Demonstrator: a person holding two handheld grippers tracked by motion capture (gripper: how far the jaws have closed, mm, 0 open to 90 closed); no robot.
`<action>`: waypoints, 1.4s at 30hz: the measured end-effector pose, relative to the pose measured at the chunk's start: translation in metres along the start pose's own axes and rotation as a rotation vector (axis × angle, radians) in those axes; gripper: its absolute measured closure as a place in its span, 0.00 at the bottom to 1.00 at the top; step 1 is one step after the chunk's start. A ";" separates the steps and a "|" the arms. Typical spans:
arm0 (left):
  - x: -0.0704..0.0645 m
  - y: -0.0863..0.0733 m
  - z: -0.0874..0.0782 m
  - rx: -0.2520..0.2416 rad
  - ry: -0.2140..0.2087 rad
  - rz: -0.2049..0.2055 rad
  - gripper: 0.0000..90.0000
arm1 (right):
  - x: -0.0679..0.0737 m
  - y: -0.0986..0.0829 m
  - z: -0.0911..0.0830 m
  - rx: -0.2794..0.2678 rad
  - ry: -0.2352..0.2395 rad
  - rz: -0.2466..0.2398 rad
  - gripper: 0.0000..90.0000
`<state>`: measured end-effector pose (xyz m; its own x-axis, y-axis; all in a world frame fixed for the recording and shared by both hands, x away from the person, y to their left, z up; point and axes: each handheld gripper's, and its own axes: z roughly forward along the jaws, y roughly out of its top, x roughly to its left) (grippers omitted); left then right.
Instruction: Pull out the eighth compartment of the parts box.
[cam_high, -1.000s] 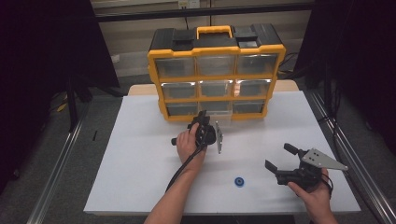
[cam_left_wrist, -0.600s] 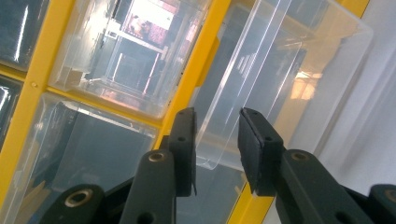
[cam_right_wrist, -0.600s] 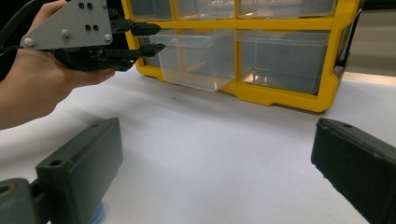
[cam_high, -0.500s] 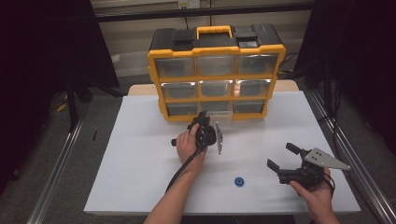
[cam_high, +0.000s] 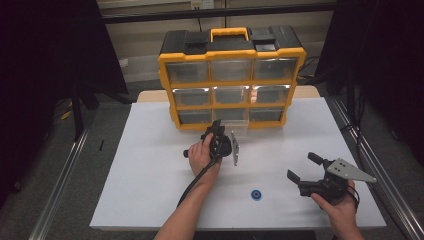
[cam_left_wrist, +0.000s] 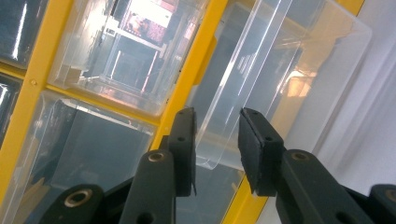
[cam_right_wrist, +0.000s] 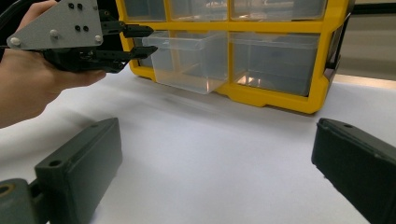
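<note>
Left gripper view: left gripper (cam_left_wrist: 216, 140) jaws straddle, not visibly clamping, the front lip of a clear drawer (cam_left_wrist: 280, 79) pulled from the yellow organizer (cam_high: 231, 75); right gripper (cam_high: 306, 167) released, jaws wide.

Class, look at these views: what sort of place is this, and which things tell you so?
Probably a lab or workshop bench set up for recording. A yellow parts organizer with clear drawers stands on a white-covered table, dark curtains hang at the sides, and cables run behind.

Open tabletop (cam_high: 150, 175) before organizer (cam_high: 231, 77)
</note>
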<state>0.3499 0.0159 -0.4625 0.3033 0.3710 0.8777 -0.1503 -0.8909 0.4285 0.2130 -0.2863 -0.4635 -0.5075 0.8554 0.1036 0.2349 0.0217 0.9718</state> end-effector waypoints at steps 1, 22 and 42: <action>0.000 0.000 0.000 0.001 0.001 0.003 0.75 | 0.000 0.000 0.000 -0.001 -0.003 -0.002 0.02; 0.001 0.001 -0.004 0.016 0.001 0.018 0.75 | -0.002 0.000 -0.001 -0.026 -0.018 -0.008 0.01; -0.002 0.000 -0.005 -0.009 -0.007 -0.010 0.75 | -0.002 0.000 -0.002 -0.027 -0.019 -0.006 0.01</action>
<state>0.3444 0.0165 -0.4626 0.3117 0.3782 0.8717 -0.1553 -0.8847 0.4395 0.2125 -0.2891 -0.4630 -0.4928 0.8650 0.0942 0.2095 0.0128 0.9777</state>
